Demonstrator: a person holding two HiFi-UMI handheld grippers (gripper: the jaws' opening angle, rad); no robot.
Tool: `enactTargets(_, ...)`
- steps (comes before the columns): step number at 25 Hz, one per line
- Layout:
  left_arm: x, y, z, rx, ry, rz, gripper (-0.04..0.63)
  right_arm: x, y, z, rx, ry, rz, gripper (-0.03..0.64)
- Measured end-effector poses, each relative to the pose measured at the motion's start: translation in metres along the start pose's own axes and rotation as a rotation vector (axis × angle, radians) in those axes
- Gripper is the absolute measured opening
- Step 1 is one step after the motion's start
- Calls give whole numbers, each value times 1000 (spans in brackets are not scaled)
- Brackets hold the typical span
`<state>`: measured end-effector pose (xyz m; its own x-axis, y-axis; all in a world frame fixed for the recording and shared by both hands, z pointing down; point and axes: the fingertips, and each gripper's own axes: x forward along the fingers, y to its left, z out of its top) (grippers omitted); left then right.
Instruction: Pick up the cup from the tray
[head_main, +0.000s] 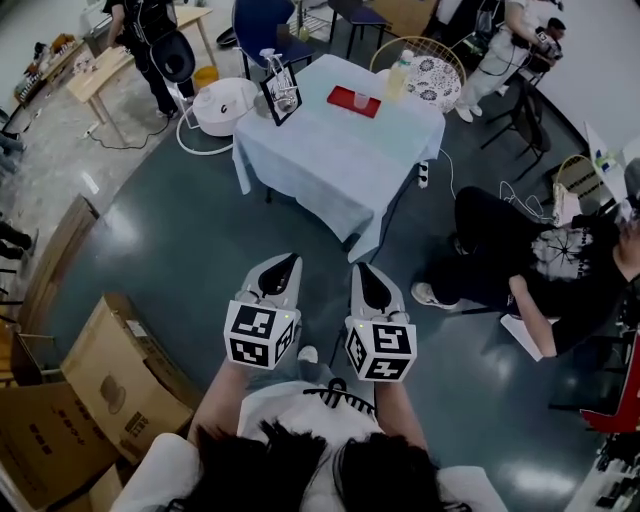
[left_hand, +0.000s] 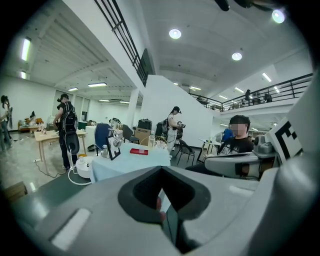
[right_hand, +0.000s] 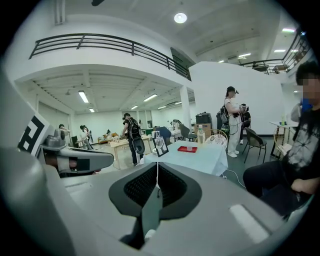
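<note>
Distance is what marks this moment. The cup (head_main: 362, 100) sits on the red tray (head_main: 343, 97) near the far edge of the blue-clothed tabletop (head_main: 320, 150), well apart from us across open floor. We hold both claws close to the body and level with each other. The left claw (head_main: 282, 270) has its jaws pressed together with nothing between them, and the right claw (head_main: 368, 278) is the same. The pick has not begun.

We see several ways it could go wrong. Arriving with a claw not yet parted would knock the cup instead of straddling it. The cup looks small, clear and probably light, so a jaw brushing its side could tip it or slide it along the tray. A plastic bottle (head_main: 398, 75) stands just beyond the tray, so a wide reach could hit it. On the way over, the seated person (head_main: 540, 270) to our right and the white cable (head_main: 445, 170) on the floor beside the tabletop could catch a foot.
</note>
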<state>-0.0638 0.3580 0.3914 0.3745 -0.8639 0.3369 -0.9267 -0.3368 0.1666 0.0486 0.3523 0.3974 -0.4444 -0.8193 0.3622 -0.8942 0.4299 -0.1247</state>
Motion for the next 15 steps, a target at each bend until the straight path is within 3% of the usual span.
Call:
enactTargets(11,72,42,15,0,24,-30,2,72,-30,20,41,-11,-32,31)
enactTargets(15,105,63,25,3,35,-38,2,106,-39,29,10,13,-43,37)
